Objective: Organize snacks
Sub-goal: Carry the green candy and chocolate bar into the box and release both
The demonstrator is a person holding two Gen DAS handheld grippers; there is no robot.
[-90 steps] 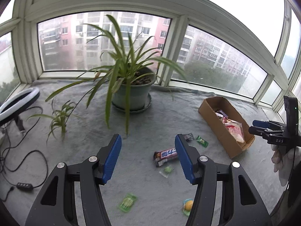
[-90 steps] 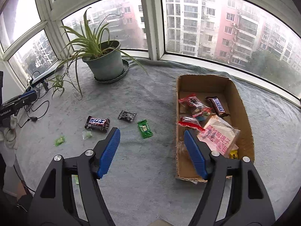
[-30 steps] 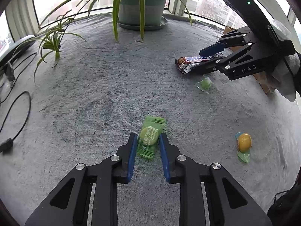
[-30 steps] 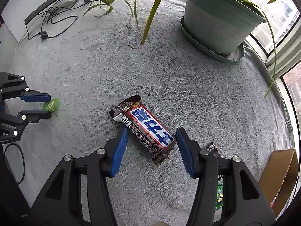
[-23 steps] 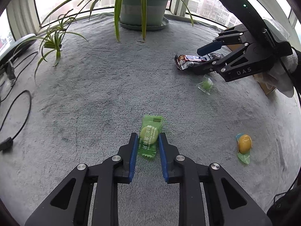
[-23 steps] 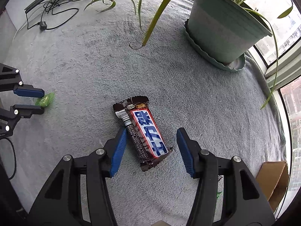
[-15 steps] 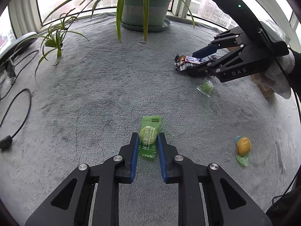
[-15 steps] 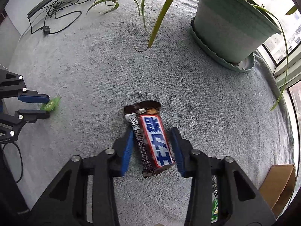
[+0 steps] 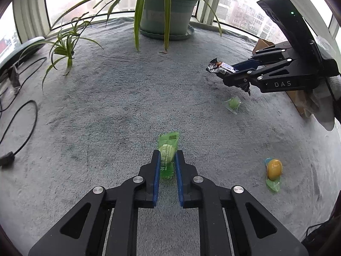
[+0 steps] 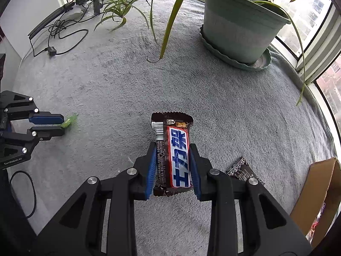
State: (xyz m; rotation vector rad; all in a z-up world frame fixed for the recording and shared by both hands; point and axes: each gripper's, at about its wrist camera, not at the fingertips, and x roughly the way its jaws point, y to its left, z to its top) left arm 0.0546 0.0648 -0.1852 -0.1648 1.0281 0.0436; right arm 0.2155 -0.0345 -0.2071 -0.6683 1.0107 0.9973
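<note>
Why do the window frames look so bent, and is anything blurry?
Left wrist view: fisheye bends the window frames; green candy sharp, daylight soft. Right wrist view: edges curve likewise; chocolate bar crisp, windows washed out.

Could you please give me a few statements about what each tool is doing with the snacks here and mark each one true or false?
1. The right tool is shut on the chocolate bar. True.
2. The left tool grips a yellow candy. False: it is shut on the green candy; the yellow candy lies loose on the cloth.
3. The chocolate bar is inside the box. False: the box stands off to the right.
4. A plant pot stands near the window. True.
</note>
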